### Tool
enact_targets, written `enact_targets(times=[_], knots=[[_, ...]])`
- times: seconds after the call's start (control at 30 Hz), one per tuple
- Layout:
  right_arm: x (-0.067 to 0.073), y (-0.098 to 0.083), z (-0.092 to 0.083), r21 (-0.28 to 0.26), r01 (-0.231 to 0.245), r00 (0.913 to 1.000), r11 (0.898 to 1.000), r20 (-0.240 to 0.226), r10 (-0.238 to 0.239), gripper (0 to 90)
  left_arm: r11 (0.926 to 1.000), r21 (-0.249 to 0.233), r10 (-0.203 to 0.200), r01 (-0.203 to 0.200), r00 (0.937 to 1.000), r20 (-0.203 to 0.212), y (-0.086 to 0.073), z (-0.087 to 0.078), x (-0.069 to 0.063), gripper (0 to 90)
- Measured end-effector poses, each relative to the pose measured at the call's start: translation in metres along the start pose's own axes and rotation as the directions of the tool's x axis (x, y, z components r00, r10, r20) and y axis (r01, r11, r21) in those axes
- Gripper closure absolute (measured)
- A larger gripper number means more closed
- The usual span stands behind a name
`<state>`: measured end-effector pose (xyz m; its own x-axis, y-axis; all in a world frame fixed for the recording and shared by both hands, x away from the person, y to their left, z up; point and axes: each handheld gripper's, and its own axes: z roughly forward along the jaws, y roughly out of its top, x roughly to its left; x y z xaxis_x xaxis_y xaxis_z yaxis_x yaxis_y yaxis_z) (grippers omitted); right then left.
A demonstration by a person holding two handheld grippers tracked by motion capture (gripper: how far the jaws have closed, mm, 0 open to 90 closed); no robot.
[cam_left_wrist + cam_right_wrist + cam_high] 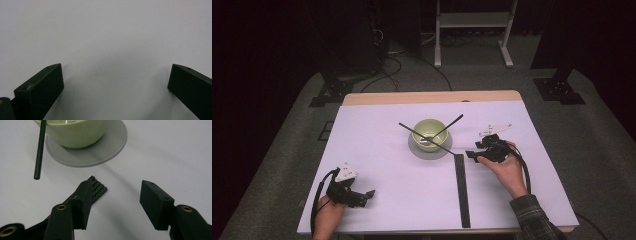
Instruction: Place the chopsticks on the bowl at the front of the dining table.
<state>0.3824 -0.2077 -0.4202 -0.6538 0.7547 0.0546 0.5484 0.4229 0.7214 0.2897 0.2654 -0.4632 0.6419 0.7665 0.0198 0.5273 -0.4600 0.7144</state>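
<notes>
A pale green bowl (429, 133) sat on a grey saucer (422, 150) near the middle of the white-covered desk (377, 150), with two long black sticks (412, 131) resting across it and crossing over the bowl's rim, their ends jutting out to either side. Something small and metallic lay inside the bowl, too indistinct to identify. Just right of the saucer, a long black strip (461, 190) ran back toward the desk's near edge.

The right claw (472, 154), held in the person's right hand (504, 167), hovered beside the far end of that strip, close to the saucer. In the right gripper view its jaws stood well apart with nothing between them; the strip's ribbed end (98, 190) showed just past the left jaw, with the saucer (110, 147), the bowl (75, 135) and the tip of one stick (39, 152) beyond.

The left claw (368, 194), in the person's left hand (329, 217), rested at the desk's near left corner, well apart from the bowl. The left gripper view showed its jaws spread wide over bare white desk surface (107, 37), holding nothing.

Beyond the desk, grey carpet (287, 150), trailing cables (387, 70) and a white stand's legs (472, 30) faded into a dark room.
</notes>
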Motion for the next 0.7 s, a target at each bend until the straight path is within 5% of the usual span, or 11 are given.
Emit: enact_targets(times=[0.7], knots=[[0.008,-0.011,0.029,0.068,0.014,0.9996,0.998,-0.024,-0.012,42.0,1.0000,-0.001,0.001,-0.001,1.0000,0.000,0.000,0.000,0.000,0.0]])
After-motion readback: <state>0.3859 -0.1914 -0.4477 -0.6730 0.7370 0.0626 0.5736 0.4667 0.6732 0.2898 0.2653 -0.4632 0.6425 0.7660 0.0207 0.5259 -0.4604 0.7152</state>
